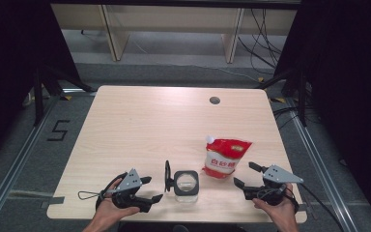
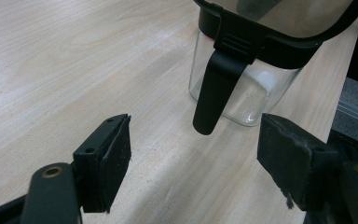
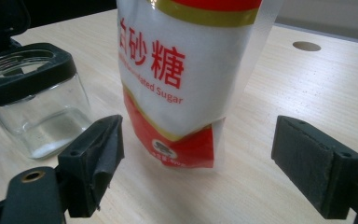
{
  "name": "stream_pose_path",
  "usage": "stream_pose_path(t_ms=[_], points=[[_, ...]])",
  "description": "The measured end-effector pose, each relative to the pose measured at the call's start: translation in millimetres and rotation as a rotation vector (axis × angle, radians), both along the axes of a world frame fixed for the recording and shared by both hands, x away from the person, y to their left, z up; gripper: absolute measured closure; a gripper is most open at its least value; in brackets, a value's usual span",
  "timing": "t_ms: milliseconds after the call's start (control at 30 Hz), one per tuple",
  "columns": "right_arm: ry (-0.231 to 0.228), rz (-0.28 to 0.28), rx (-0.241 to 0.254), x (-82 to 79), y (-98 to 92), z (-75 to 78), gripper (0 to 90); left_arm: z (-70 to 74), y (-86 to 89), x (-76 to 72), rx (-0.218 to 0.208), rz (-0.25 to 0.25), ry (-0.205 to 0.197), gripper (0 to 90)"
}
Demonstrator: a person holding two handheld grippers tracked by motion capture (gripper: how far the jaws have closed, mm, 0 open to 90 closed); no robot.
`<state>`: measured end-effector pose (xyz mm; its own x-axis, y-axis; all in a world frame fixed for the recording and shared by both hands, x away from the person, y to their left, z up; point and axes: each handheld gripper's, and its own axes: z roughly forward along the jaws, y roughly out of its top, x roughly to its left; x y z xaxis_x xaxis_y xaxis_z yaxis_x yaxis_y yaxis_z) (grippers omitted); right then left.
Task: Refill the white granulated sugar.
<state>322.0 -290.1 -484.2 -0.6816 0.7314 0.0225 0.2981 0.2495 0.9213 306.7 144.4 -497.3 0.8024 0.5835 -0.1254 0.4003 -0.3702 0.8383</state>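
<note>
A red and white sugar pouch (image 1: 224, 157) stands upright on the wooden table (image 1: 140, 125), right of centre. To its left sits a square glass jar (image 1: 186, 183) with a black rim, its lid swung up on the left side. My right gripper (image 1: 244, 174) is open just right of the pouch; in the right gripper view the pouch (image 3: 186, 70) rises beyond the gap of the right gripper (image 3: 198, 158), untouched. My left gripper (image 1: 153, 189) is open beside the jar's lid. In the left gripper view the jar (image 2: 247, 88) and its hanging black latch (image 2: 216, 88) lie just ahead of the left gripper (image 2: 193, 163).
A round cable hole (image 1: 215, 100) sits near the table's far edge. The jar (image 3: 37, 102) stands close to the pouch's left side. Both hands rest near the table's front edge. Dark curtains and cables flank the table.
</note>
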Motion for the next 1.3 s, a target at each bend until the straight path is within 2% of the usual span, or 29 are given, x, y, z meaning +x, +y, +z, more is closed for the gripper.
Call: stream_pose_path(t_ms=[33, 67, 133, 167, 200, 267, 333, 367, 467, 500, 533, 600, 633, 667, 700, 733, 767, 800, 833, 900, 967, 1000, 1067, 1100, 1133, 1167, 1200, 1267, 1300], points=[[0.019, -0.012, 0.008, -0.2, 1.6, -0.6, 16.8, -0.8, -0.9, -0.7, -0.012, 0.000, 0.002, 25.4], [0.025, -0.006, 0.008, 1.9, 2.5, -1.3, 16.6, 0.0, 0.7, -0.9, 0.017, -0.005, -0.002, 25.4], [0.035, 0.012, -0.005, 5.4, 3.6, -2.0, 16.5, -0.1, 1.4, -1.8, 0.013, -0.008, -0.008, 25.4], [0.023, 0.020, -0.017, 8.5, 3.2, -2.3, 16.4, -0.7, 1.4, -2.1, 0.001, -0.004, -0.001, 25.4], [0.029, 0.026, -0.009, 9.4, 4.0, -2.5, 16.2, -0.6, 2.2, -1.7, 0.009, -0.002, -0.004, 25.4], [-0.005, 0.056, -0.010, 16.1, 3.6, -3.6, 16.1, -0.3, 2.2, -1.1, 0.007, -0.005, -0.016, 25.4], [-0.005, 0.064, -0.008, 19.2, 4.7, -3.6, 16.2, -0.6, 1.5, -2.0, 0.004, -0.002, -0.005, 25.4], [-0.012, 0.081, -0.009, 24.6, 5.5, -3.9, 16.1, -0.7, 0.8, -2.6, 0.007, -0.003, -0.015, 25.7], [0.002, 0.084, 0.008, 27.5, 8.6, -5.5, 16.1, -1.1, 0.3, -2.6, 0.003, -0.002, -0.018, 25.9], [-0.013, 0.097, -0.003, 31.3, 8.3, -5.9, 16.1, -0.9, 1.0, -2.2, 0.014, -0.007, -0.020, 25.9], [0.021, 0.095, 0.019, 31.3, 9.9, -6.3, 16.1, -1.0, 1.0, -2.2, 0.013, -0.007, -0.020, 26.0], [-0.022, 0.121, 0.018, 40.1, 10.9, -7.6, 16.2, -1.1, 1.1, -2.2, 0.013, -0.008, -0.021, 26.0], [-0.022, 0.121, 0.018, 40.1, 10.9, -7.6, 16.2, -1.1, 1.1, -2.2, 0.013, -0.008, -0.021, 26.0], [0.026, 0.109, 0.034, 37.9, 12.3, -6.7, 16.3, -1.3, 1.1, -2.1, 0.012, -0.009, -0.023, 26.1], [-0.037, 0.128, 0.024, 43.6, 12.0, -7.5, 16.4, -1.3, 1.0, -2.2, 0.012, -0.009, -0.022, 26.1], [0.014, 0.133, 0.047, 41.8, 14.0, -7.5, 16.6, -1.4, 0.8, -2.4, 0.012, -0.008, -0.019, 26.1], [-0.020, 0.141, 0.033, 45.0, 14.0, -7.3, 17.7, -1.7, 0.9, -2.2, 0.016, -0.012, -0.014, 26.1], [0.001, 0.137, 0.039, 44.4, 15.2, -7.8, 18.7, -1.7, 0.9, -2.2, 0.016, -0.012, -0.014, 26.1], [0.001, 0.137, 0.039, 44.4, 15.2, -7.8, 18.7, -2.0, -0.3, -2.7, -0.002, -0.012, -0.011, 26.1], [0.001, 0.149, 0.079, 45.3, 17.1, -9.2, 22.5, -1.6, 0.0, -2.6, 0.003, -0.018, -0.014, 26.0], [-0.007, 0.163, 0.074, 42.8, 18.2, -7.3, 30.5, -1.0, 0.0, -2.9, 0.007, -0.018, -0.017, 26.0], [-0.042, 0.171, 0.072, 44.5, 18.7, -8.1, 30.8, -1.2, 0.1, -2.6, 0.005, -0.022, -0.014, 26.0], [-0.026, 0.164, 0.053, 42.8, 18.4, -7.1, 31.6, -1.3, 0.1, -2.7, 0.004, -0.021, -0.014, 26.0], [-0.049, 0.161, 0.046, 43.7, 18.5, -6.8, 32.5, -1.5, -0.4, -3.1, -0.003, -0.014, -0.017, 26.0], [-0.035, 0.161, 0.035, 42.6, 18.6, -5.7, 33.0, -1.9, -0.5, -2.7, -0.009, -0.016, -0.018, 25.9], [-0.052, 0.142, 0.040, 41.4, 20.4, -5.5, 33.4, -1.5, 0.2, -2.5, 0.001, -0.019, -0.020, 25.9], [-0.046, 0.139, 0.021, 40.2, 20.6, -4.1, 33.7, -1.5, 0.4, -2.3, 0.002, -0.019, -0.024, 25.8], [-0.034, 0.116, 0.020, 36.5, 23.5, -2.8, 34.8, -1.3, 0.8, -2.1, 0.005, -0.021, -0.029, 25.7], [-0.047, 0.111, 0.006, 35.1, 24.9, -2.3, 35.3, -1.3, 1.4, -1.6, 0.011, -0.026, -0.032, 25.7]])
